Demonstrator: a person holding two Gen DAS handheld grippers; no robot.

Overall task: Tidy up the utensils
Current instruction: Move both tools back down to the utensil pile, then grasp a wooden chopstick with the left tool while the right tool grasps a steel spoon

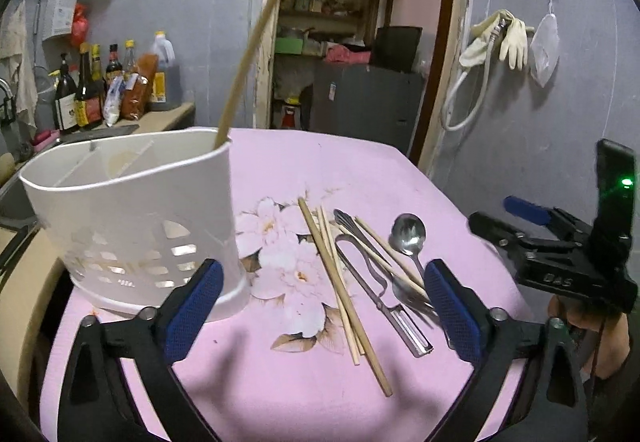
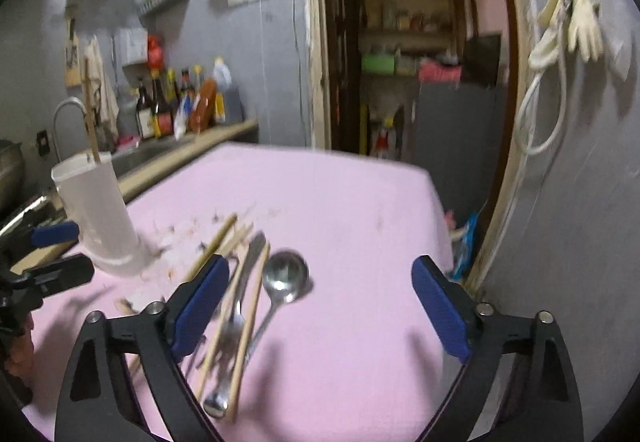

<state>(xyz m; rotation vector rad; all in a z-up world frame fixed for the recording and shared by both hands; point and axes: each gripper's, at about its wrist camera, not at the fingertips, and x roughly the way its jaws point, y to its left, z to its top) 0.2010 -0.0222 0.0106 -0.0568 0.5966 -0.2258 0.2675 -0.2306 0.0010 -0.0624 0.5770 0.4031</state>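
Observation:
A white utensil holder [image 1: 132, 218] stands on the pink tablecloth [image 1: 280, 170] at the left, with one long chopstick [image 1: 256, 42] standing in it. Loose chopsticks [image 1: 340, 290], a steel spoon [image 1: 409, 234], a peeler [image 1: 384, 302] and a fork lie in a pile on the cloth. My left gripper [image 1: 324, 306] is open and empty, hovering over the pile. My right gripper [image 2: 320, 310] is open and empty above the spoon [image 2: 284, 278] and chopsticks [image 2: 248, 322]. The holder shows in the right wrist view [image 2: 96, 210] at the left. The right gripper also shows at the right of the left wrist view [image 1: 560, 242].
A counter [image 1: 160, 118] with several bottles [image 1: 84, 90] and a sink lies left of the table. An open doorway [image 1: 344, 34] is behind. Gloves and a hose [image 1: 496, 38] hang on the right wall. The table's right edge [image 2: 436, 202] drops off near the wall.

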